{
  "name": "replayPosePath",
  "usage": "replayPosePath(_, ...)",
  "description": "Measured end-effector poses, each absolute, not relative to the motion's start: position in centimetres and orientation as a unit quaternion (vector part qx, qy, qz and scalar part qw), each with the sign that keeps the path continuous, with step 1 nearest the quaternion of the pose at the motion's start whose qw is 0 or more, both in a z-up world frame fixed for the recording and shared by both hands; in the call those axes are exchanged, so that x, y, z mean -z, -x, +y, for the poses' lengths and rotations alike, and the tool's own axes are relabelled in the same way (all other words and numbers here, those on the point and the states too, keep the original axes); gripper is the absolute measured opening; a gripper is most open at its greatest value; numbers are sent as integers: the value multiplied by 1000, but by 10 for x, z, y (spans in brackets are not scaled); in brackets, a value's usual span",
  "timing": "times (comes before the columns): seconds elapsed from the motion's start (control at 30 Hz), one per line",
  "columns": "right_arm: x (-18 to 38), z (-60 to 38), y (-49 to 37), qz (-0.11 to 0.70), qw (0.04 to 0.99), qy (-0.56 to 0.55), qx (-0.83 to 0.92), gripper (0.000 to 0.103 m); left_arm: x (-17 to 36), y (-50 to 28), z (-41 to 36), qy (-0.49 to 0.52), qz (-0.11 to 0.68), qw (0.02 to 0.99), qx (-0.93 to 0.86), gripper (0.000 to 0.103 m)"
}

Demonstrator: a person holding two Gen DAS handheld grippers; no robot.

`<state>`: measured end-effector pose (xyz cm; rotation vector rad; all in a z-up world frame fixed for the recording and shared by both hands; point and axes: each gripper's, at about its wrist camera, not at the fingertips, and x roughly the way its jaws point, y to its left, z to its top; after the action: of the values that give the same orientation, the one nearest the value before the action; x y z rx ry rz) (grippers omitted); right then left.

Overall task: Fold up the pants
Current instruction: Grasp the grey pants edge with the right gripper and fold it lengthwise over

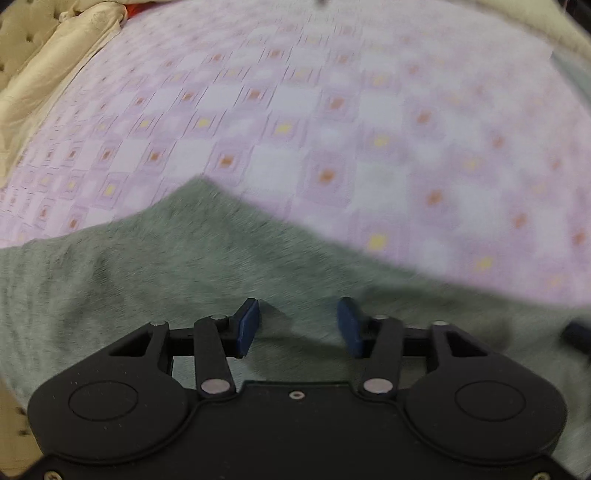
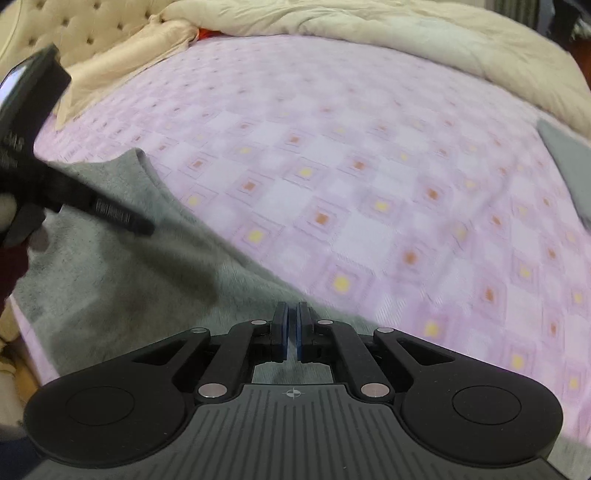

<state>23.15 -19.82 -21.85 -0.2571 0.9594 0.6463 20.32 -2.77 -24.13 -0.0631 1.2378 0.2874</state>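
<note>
Pink checked bedsheet (image 2: 369, 184) with small orange and yellow squares covers a bed, with a cream quilt (image 2: 406, 40) bunched along its far edge and a tufted cream headboard (image 2: 92, 26) at the far left corner. Grey-green pants (image 1: 147, 280) lie flat on the near part of the sheet, closest to the person. Seen from the right wrist camera, the pants run as a long band from the near edge away toward the headboard corner, ending in a rounded hem or corner (image 2: 142, 158) on the sheet; their right-hand edge slants diagonally across the sheet. Both views are blurred, so seams and waistband cannot be made out. The left hand-held gripper (image 1: 297, 326) hovers just above the pants, its blue pads (image 1: 247, 325) wide apart with nothing between them, pointing toward the far edge of the cloth. The right hand-held gripper (image 2: 292, 332) sits over the right-hand edge of the pants, its pads drawn almost together; whether a fold of cloth is pinched between them cannot be told. The left tool appears in the right view as a dark shape nearer the far end of the pants, so the left side looks better placed to take that end. A second grey cloth (image 2: 565, 155) lies well apart, by the quilt.
</note>
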Motion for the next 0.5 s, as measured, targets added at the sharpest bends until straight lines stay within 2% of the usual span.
replayPosePath(0.13, 207, -185, -233, 409, 849, 120, -311, 4, 238, -192, -26, 16, 573, 812, -112, 59)
replayPosePath(0.27, 216, -175, -246, 441, 828, 140, -316, 4, 236, -185, -28, 17, 567, 816, -112, 59)
replayPosePath(0.33, 233, -170, -243, 489, 788, 167, -335, 4, 235, -187, -29, 18, 569, 814, -113, 59)
replayPosePath(0.5, 233, -166, -227, 457, 785, 216, -359, 5, 231, -187, -23, 19, 571, 814, -104, 61)
